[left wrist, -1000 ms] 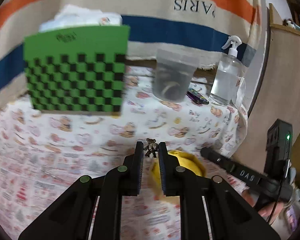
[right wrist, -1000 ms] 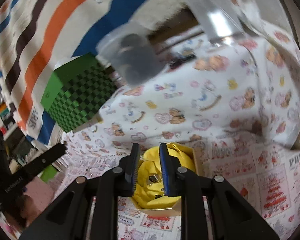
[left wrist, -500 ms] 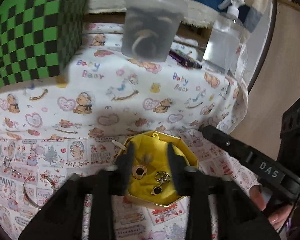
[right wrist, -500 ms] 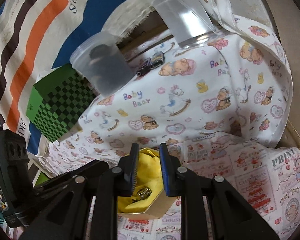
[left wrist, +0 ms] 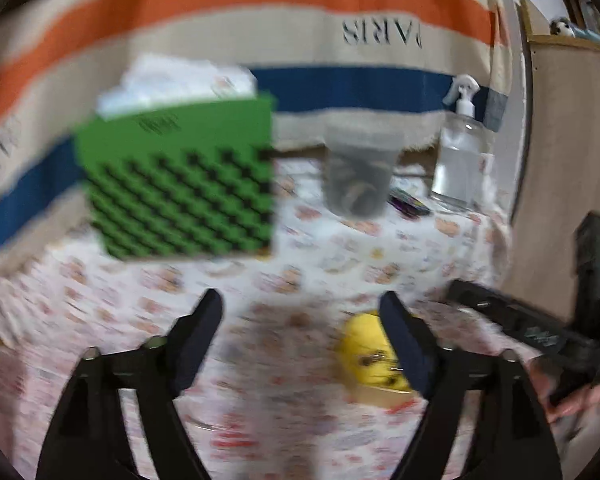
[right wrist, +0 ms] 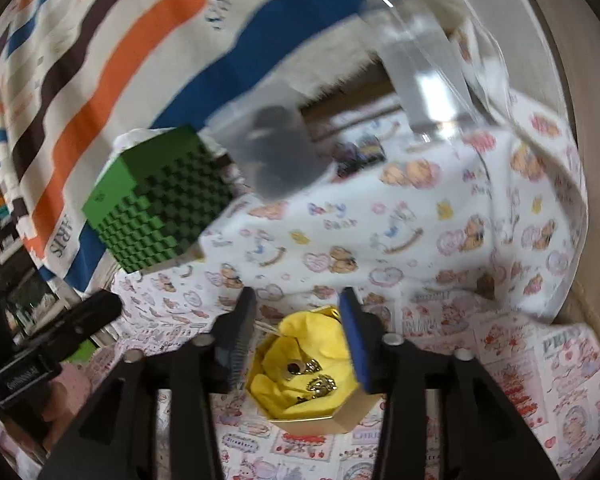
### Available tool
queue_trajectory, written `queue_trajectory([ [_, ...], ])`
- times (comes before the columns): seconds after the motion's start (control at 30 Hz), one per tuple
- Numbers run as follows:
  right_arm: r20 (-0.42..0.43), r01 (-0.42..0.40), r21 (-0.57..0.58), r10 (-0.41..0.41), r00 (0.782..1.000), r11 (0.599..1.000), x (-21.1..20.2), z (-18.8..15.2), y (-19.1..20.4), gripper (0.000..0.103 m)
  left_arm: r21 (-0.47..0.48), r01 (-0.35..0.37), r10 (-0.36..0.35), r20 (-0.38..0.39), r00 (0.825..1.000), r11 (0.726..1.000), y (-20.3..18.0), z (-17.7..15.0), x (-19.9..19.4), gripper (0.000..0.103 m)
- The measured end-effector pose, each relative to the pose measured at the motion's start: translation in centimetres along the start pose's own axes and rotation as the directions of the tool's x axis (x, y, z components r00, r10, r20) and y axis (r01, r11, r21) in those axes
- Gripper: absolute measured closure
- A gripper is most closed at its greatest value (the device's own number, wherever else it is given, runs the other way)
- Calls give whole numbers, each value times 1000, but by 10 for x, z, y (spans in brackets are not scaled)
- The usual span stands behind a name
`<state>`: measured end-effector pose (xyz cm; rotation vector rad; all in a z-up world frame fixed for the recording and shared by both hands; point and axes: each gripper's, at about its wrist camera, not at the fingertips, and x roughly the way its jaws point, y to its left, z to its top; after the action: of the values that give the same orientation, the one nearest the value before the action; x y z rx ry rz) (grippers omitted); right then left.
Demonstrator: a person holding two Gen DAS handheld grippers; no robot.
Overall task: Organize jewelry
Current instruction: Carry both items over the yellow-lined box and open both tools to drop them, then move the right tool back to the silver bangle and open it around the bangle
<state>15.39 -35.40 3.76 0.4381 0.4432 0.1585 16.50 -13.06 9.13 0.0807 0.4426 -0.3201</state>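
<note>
A gold octagonal jewelry box (right wrist: 320, 424) lined with yellow cloth sits on the printed tablecloth. Small gold and dark jewelry pieces (right wrist: 320, 382) lie inside it. My right gripper (right wrist: 298, 312) is open and empty, its fingers on either side of the box, just above it. My left gripper (left wrist: 300, 312) is wide open and empty, raised above the cloth to the left of the box. The box (left wrist: 374, 358) shows blurred beside the right finger in the left wrist view.
A green checkered box (left wrist: 180, 184) stands at the back left. A translucent plastic cup (left wrist: 358, 176), a clear pump bottle (left wrist: 458, 164) and a small dark item (left wrist: 410, 202) stand at the back. The table edge drops off on the right.
My left gripper dropped the small bear charm into the box, opened wide and lifted back to the left. My right gripper opened from nearly shut and stays over the box.
</note>
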Motion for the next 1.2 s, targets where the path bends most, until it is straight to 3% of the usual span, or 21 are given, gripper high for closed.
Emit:
queue_trajectory([
  [0.07, 31, 13, -51, -11, 999, 999, -10, -1, 11, 45, -25, -52, 52, 17, 998, 998, 15, -2, -11, 19],
  [0.13, 57, 14, -73, -10, 998, 997, -17, -1, 19, 38, -64, -36, 39, 41, 998, 997, 32, -5, -24, 18],
  [0.2, 73, 4, -97, 3, 997, 995, -23, -2, 27, 32, -89, -63, 69, 72, 995, 994, 47, -9, -37, 14],
  [0.27, 90, 11, -121, 0, 996, 993, -26, -4, 34, 25, -110, -94, 106, 103, 989, 990, 58, -14, -47, 2],
  [0.37, 112, 36, -129, -22, 994, 991, -28, -7, 38, 14, -148, -158, 178, 139, 974, 976, 75, -24, -54, 0],
  [0.5, 108, 57, -116, -45, 993, 992, -24, -12, 36, 7, -187, -166, 191, 124, 974, 968, 91, -41, -48, 0],
  [0.57, 123, 107, -138, -91, 988, 985, -23, -16, 36, 0, -194, -174, 197, 106, 975, 965, 95, -48, -41, 0],
  [0.67, 136, 132, -118, -115, 984, 984, -23, -20, 34, 0, -166, -172, 186, 74, 980, 971, 98, -54, -34, 0],
  [0.77, 134, 129, -112, -114, 984, 985, -21, -21, 33, 0, -162, -214, 228, 75, 971, 963, 101, -58, -36, 0],
  [0.9, 145, 161, -154, -139, 980, 975, -19, -26, 39, 0, -221, -204, 229, 96, 969, 954, 112, -58, -45, 0],
  [1.03, 127, 174, -191, -152, 980, 966, -14, -31, 48, 0, -231, -238, 267, 100, 959, 943, 123, -54, -47, 0],
  [1.2, 149, 162, -236, -129, 980, 958, -24, -33, 72, 0, -306, -278, 321, 99, 942, 910, 149, -52, -54, 0],
])
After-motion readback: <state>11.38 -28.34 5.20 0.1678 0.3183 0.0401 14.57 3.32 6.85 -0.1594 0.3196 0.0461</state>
